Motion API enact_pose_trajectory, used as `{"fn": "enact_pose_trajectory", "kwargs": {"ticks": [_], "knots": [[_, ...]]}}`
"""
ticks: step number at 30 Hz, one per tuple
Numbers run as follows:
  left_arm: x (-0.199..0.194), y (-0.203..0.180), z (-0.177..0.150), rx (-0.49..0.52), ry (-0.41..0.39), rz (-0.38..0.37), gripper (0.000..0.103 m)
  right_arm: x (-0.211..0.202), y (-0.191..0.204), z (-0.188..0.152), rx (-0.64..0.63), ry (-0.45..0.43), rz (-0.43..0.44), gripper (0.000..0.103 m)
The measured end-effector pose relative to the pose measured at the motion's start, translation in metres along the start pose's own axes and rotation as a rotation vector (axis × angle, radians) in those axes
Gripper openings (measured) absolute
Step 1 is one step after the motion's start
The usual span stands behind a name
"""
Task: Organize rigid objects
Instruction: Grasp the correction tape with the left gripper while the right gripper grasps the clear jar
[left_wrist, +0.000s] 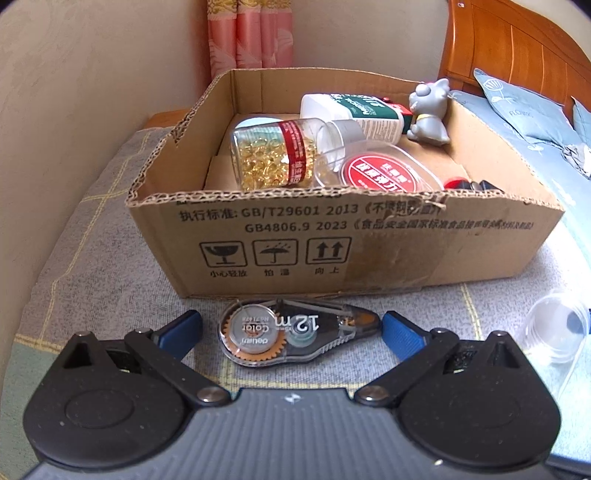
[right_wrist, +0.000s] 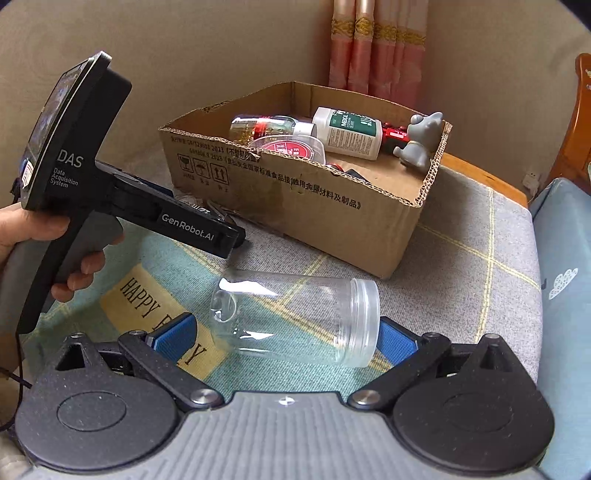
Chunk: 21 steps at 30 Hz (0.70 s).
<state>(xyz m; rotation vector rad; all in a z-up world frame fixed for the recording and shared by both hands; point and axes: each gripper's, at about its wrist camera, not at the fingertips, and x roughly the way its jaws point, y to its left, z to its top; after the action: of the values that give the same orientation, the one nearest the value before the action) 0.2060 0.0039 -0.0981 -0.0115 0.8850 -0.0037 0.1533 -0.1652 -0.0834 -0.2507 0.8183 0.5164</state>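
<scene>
Nearest the left wrist camera, the left gripper (left_wrist: 291, 328) has its jaws spread wide on either side of a correction tape dispenser (left_wrist: 295, 334) lying at lower centre, just before the cardboard box (left_wrist: 332, 251). In the right wrist view the right gripper (right_wrist: 286, 338), likewise released, flanks a clear jar (right_wrist: 295, 317) lying on its side on the cloth. Only that view shows a hand (right_wrist: 55, 251) at far left holding the other gripper; the box's capsule bottle (left_wrist: 273, 155) and grey cat figurine (left_wrist: 430, 112) show in both

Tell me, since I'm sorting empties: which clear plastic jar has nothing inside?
The lidless clear plastic jar lying on the cloth outside the cardboard box; the boxed jar holds golden capsules.
</scene>
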Motion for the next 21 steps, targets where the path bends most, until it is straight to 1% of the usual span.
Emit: {"fn": "enact_pose_trajectory", "kwargs": {"ticks": [6, 10, 15, 21], "knots": [[-0.006, 0.015, -0.006, 0.002, -0.01, 0.002, 0.102, 0.001, 0.006, 0.001, -0.026, 0.002, -0.055, 0.103], [-0.011, 0.025, -0.014, 0.007, -0.032, -0.001, 0.102, 0.0, 0.006, 0.0, -0.011, 0.0, -0.058, 0.103], [-0.012, 0.027, -0.015, 0.031, -0.042, -0.018, 0.102, 0.006, 0.006, 0.0, 0.011, 0.01, -0.082, 0.103], [-0.014, 0.025, -0.016, 0.094, -0.065, -0.026, 0.102, 0.01, 0.005, 0.002, 0.011, 0.014, -0.102, 0.103]]}}
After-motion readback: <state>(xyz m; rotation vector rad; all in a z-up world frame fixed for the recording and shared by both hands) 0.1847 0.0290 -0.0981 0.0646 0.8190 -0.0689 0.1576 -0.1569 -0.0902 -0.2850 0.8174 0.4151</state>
